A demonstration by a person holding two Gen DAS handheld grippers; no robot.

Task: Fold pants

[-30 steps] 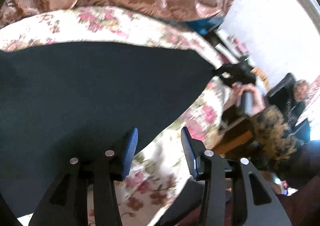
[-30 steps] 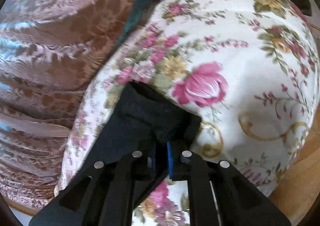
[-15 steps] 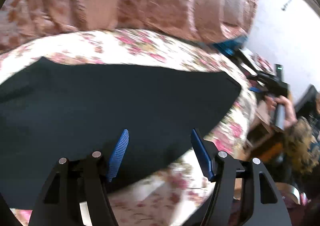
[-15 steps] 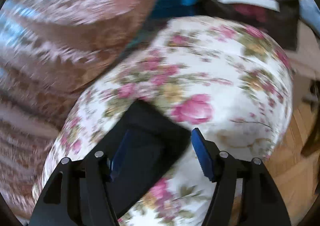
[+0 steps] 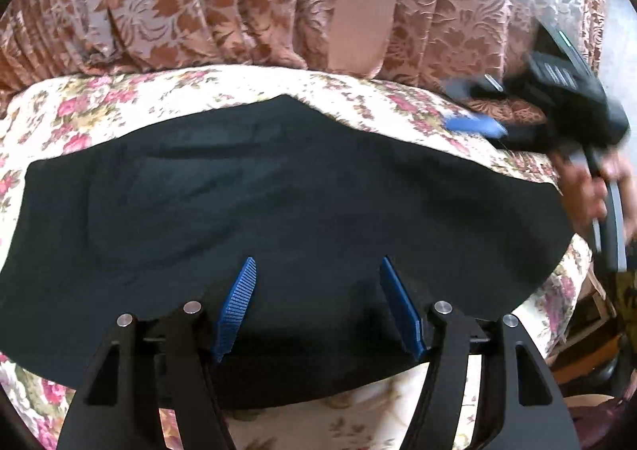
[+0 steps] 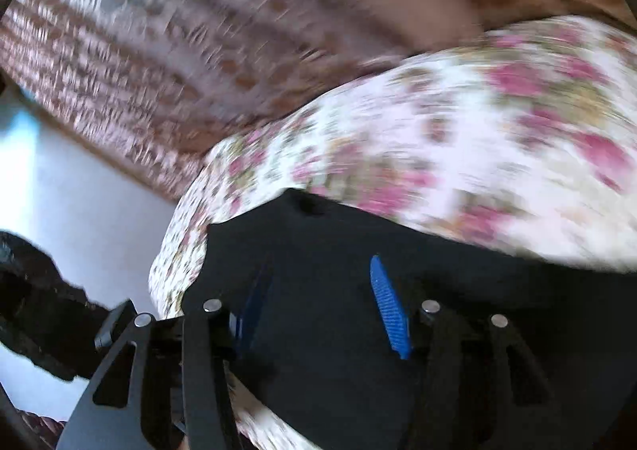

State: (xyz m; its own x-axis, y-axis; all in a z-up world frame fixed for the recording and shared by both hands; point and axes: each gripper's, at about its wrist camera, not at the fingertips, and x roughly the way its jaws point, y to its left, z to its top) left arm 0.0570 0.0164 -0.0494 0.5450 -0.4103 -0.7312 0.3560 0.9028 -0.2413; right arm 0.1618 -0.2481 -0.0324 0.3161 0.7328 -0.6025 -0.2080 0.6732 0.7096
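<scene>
Pants [image 5: 278,203], dark, seemingly matte, flat, floral cover [image 5: 99,100]

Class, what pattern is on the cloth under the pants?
Pink roses on cream cloth, clearest in the left wrist view.

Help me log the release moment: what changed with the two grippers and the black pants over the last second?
The right gripper, shut on a corner of the black pants a second ago, let go, opened and swung off, its view blurred. The left gripper moved from the pants' edge to over their middle, open throughout. The pants settled flat on the floral cover, the brown curtain unchanged behind.
</scene>
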